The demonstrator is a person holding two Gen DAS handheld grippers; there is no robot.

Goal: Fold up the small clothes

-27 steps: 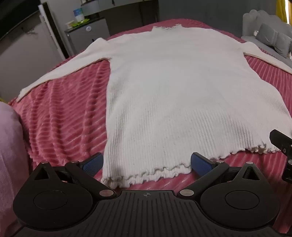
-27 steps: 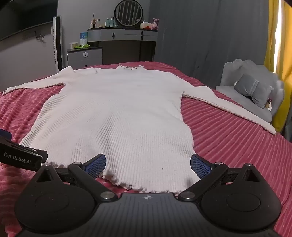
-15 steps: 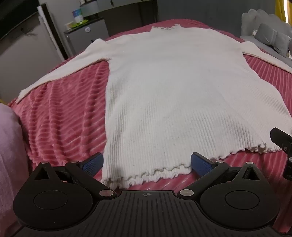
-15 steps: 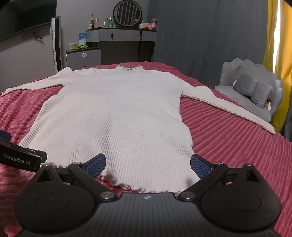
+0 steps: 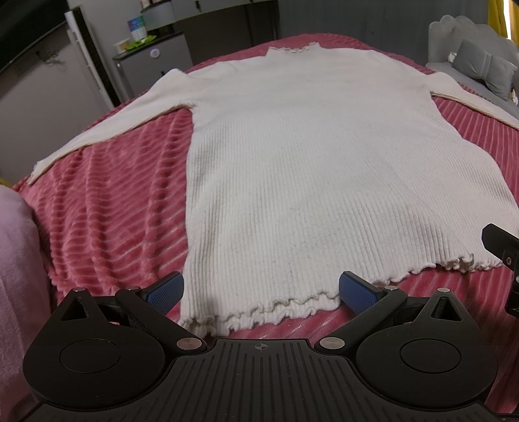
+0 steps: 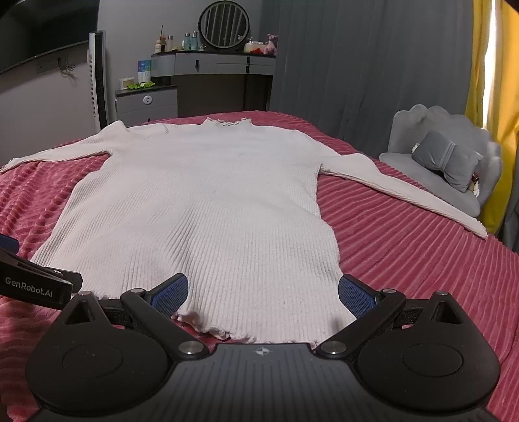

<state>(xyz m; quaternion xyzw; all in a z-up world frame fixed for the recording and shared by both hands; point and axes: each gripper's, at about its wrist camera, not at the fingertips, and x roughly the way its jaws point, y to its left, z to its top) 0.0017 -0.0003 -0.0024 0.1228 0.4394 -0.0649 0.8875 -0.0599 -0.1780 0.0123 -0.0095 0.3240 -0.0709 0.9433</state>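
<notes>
The left gripper (image 5: 261, 290) has its fingers spread wide, blue pads (image 5: 165, 290) on either side of the near left corner of the sweater's hem, holding nothing. The frilled hem lies between the pads without either pad pressing on it. The right gripper (image 6: 262, 292) is just as wide, its pads (image 6: 355, 295) standing either side of the near right corner of the hem, also empty. Each gripper shows at the edge of the other's view: the left one at the left edge of the right wrist view, the right one at the right edge of the left wrist view.

The sweater (image 5: 324, 168) is cream, ribbed knit, spread flat and face up on a pink ribbed blanket (image 5: 107, 211) on a bed. Its hem is nearest, its frilled collar farthest, and both sleeves are stretched out to left and right.

Beyond the bed stand a grey cabinet (image 6: 147, 104) and a dresser (image 6: 223, 65) with a round mirror (image 6: 223, 24) and small bottles. At the far right is a grey chair (image 6: 438, 130) with a cushion (image 6: 449, 159), beside a yellow curtain (image 6: 496, 81).
</notes>
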